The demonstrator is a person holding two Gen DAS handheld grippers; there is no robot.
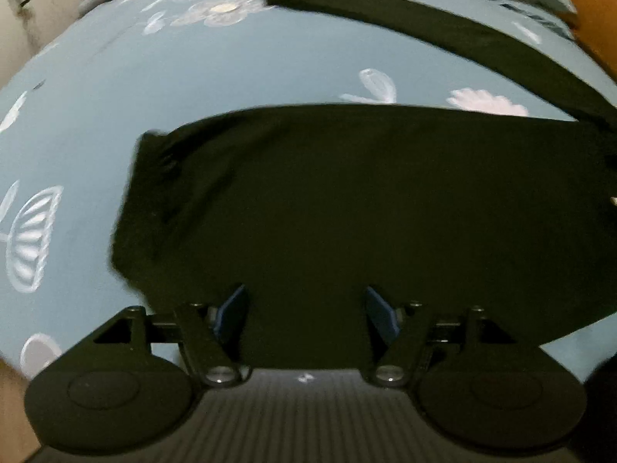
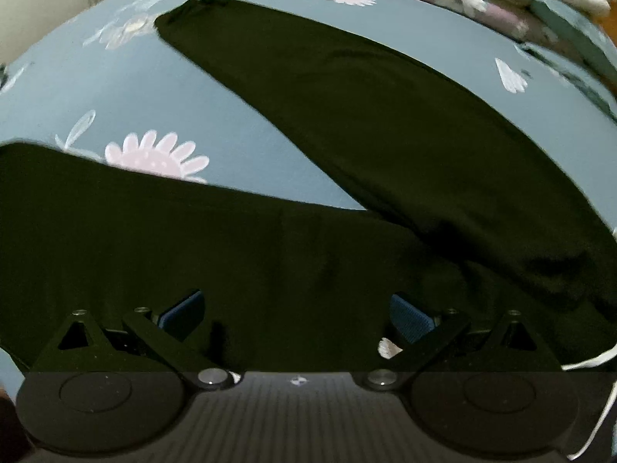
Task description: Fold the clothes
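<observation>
Both wrist views are aimed steeply down, close above the black garment (image 1: pixel 366 200) (image 2: pixel 231 254); its far leg toward one o'clock and the floral sheet (image 1: pixel 231 69) (image 2: pixel 239 115) are shared.

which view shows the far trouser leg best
The right wrist view: the far leg runs across the frame from its cuff end to where it joins the near leg. The left wrist view shows it only as a thin strip near the top, running off the right edge.
</observation>
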